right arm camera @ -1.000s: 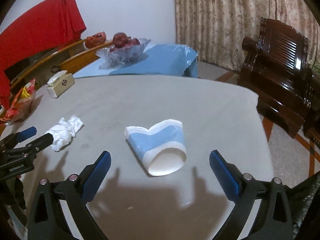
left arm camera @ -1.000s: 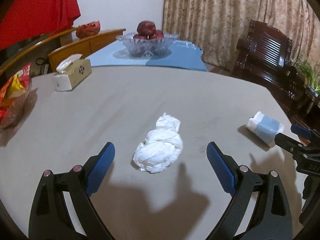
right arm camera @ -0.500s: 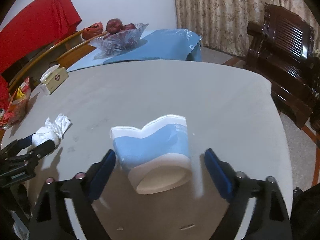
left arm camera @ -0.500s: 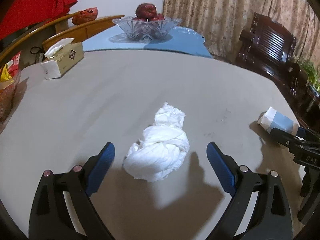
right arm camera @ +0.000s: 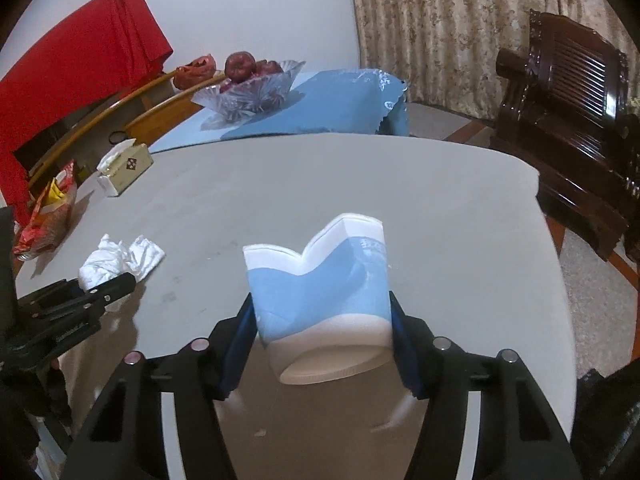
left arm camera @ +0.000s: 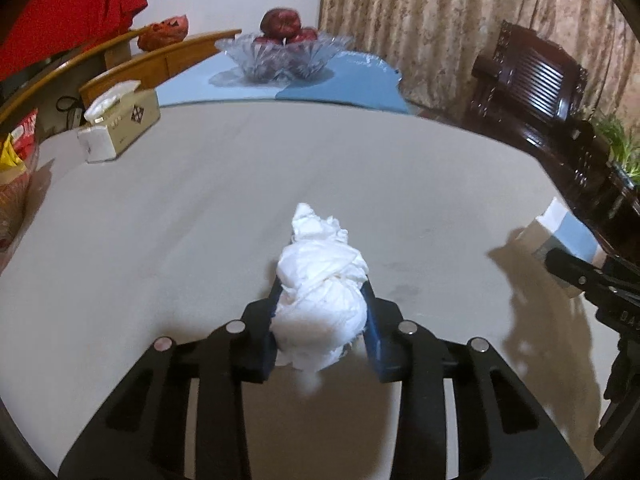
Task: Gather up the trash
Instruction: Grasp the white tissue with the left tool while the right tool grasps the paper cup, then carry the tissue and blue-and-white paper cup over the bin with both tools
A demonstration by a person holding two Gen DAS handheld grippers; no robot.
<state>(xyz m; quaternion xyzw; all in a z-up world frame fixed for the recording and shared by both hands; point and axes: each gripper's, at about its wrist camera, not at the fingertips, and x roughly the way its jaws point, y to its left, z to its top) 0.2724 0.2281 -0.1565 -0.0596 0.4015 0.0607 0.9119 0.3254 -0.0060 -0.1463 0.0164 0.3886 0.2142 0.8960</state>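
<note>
My left gripper (left arm camera: 322,304) is shut on a crumpled white tissue wad (left arm camera: 320,300), its blue pads pressed on both sides, just above the grey table (left arm camera: 200,220). My right gripper (right arm camera: 322,320) is shut on a crushed blue-and-white paper cup (right arm camera: 320,292), whose base faces the camera. The cup also shows at the right edge of the left wrist view (left arm camera: 564,240), and the tissue at the left of the right wrist view (right arm camera: 116,258).
A tissue box (left arm camera: 120,124) stands at the table's far left. A snack bowl (left arm camera: 16,184) sits at the left edge. A glass fruit bowl (left arm camera: 284,56) rests on a blue cloth beyond. Dark wooden chairs (right arm camera: 572,120) stand to the right.
Both grippers moved forward and closed: the left one on the tissue wad, the right one on the paper cup. Both were open a second ago.
</note>
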